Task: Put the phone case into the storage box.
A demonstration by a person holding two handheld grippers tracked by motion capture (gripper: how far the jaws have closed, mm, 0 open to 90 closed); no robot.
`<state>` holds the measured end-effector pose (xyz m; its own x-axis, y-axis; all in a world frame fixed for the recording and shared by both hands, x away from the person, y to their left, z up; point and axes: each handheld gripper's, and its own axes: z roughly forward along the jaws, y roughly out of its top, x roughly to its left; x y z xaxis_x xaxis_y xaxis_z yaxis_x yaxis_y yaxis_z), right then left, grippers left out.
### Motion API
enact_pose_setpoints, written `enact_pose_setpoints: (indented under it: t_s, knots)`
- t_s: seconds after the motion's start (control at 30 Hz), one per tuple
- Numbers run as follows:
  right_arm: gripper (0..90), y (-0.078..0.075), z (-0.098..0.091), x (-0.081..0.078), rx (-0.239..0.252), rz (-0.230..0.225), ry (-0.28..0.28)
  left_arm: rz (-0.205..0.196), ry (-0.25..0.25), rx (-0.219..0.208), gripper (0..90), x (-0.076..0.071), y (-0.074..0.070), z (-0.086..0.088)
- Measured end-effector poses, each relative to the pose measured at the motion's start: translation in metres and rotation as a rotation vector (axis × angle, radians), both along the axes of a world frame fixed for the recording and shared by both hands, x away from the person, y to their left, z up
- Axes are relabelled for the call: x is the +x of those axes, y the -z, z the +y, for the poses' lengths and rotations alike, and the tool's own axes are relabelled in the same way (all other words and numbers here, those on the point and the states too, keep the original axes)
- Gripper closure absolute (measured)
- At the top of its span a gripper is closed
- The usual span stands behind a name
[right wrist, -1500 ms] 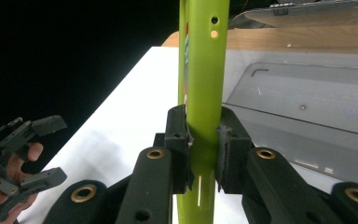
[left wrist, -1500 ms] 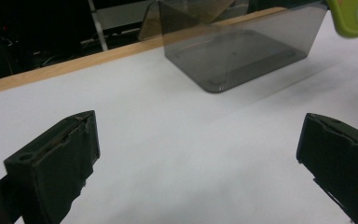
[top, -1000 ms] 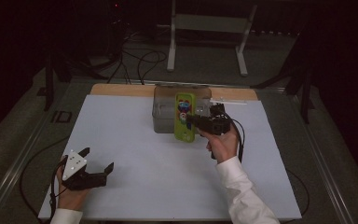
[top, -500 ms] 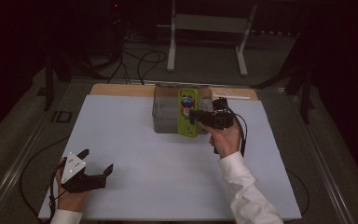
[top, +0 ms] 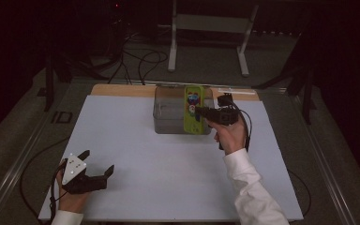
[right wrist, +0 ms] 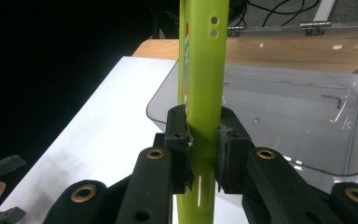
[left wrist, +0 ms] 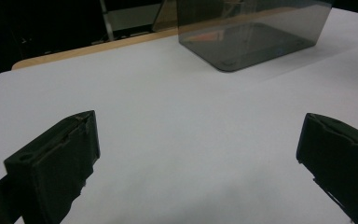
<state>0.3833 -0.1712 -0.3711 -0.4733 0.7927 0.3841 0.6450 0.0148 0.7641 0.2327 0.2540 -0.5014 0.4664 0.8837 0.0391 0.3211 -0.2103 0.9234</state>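
Over clear bin (top: pixel 171 112), green box (top: pixel 193 110) carried farther, right claw (top: pixel 200 111)

White-topped table (top: pixel 168 164), wooden far edge, with clear smoky plastic bin (top: pixel 168 115) near its far side

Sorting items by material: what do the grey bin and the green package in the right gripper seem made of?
Bin: likely smoky clear plastic; the floor shows through, with glossy reflections. Green package: probably glossy plastic or coated card; smooth sheen, punched holes near its top.
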Motion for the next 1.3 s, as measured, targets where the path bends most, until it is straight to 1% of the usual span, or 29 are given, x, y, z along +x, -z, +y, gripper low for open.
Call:
enact_pose_setpoints:
  t_s: [0.23,0.53,0.67,0.87,1.3]
  knots:
    - [77.8,-0.005,-0.001,0.007,-0.014,0.0,0.01,0.001,-0.002,-0.006,0.1,0.0,0.0,0.0]
    - [77.8,-0.009,-0.003,0.016,-0.03,0.0,0.021,0.0,0.003,0.002,0.1,-0.001,0.0,-0.002]
    - [77.8,-0.009,-0.004,0.022,-0.045,0.018,0.02,-0.001,-0.001,0.0,0.1,-0.001,0.0,-0.001]
    - [77.8,-0.013,-0.004,0.027,-0.053,0.022,0.026,-0.001,0.0,0.0,0.1,-0.001,0.0,-0.001]
    - [77.8,-0.016,-0.004,0.045,-0.08,0.049,0.045,-0.003,-0.002,-0.003,0.1,-0.001,0.0,-0.001]
